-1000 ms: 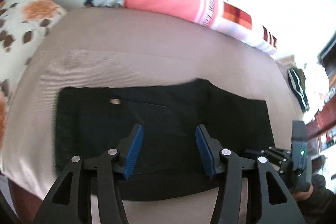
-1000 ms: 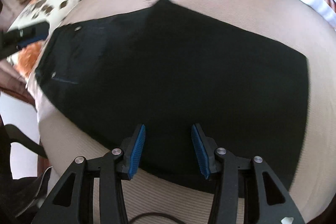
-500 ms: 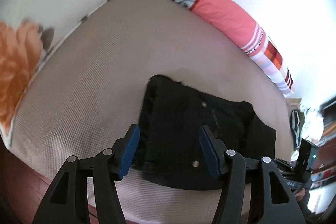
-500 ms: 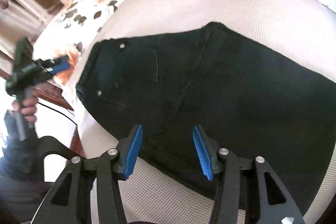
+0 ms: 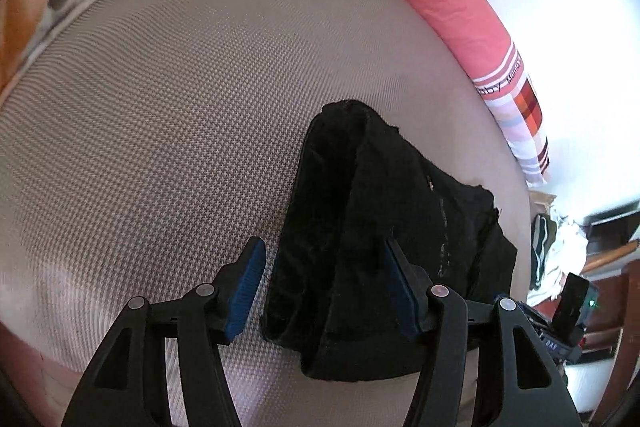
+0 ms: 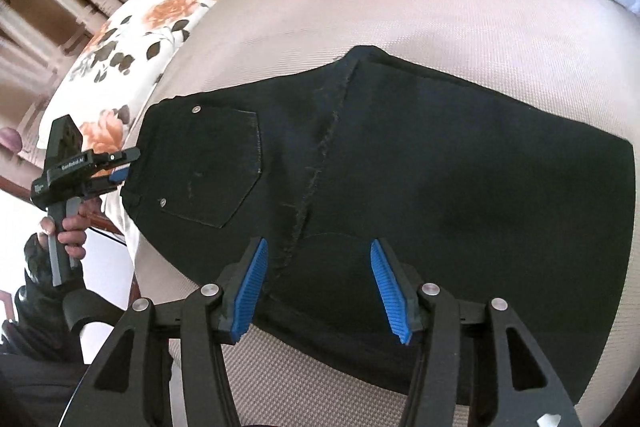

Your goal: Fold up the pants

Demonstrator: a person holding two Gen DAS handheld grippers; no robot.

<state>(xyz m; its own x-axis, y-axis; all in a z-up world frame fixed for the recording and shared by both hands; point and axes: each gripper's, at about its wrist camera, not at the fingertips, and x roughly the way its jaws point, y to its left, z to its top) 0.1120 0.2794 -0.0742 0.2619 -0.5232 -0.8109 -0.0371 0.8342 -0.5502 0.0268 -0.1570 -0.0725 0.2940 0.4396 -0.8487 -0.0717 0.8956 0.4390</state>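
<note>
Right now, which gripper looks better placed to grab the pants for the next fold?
Probably the left gripper: it is open with the waist end of the pants right between its fingers. The right gripper, also open, hovers over the near edge mid-pants, a poorer spot to start a fold.

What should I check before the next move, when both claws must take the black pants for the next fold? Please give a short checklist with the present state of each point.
1. Left claw open: ok, blue pads apart.
2. Right claw open: ok, pads wide apart, nothing held.
3. Black pants lie flat on the beige cover: ok in the right wrist view.
4. Left claw lined up with the waistband end: ok, that end lies between its fingers in the left wrist view.
5. Left claw touching the fabric: cannot tell.
6. Right claw over the near edge of the pants: ok, the edge runs between its fingers.
</note>
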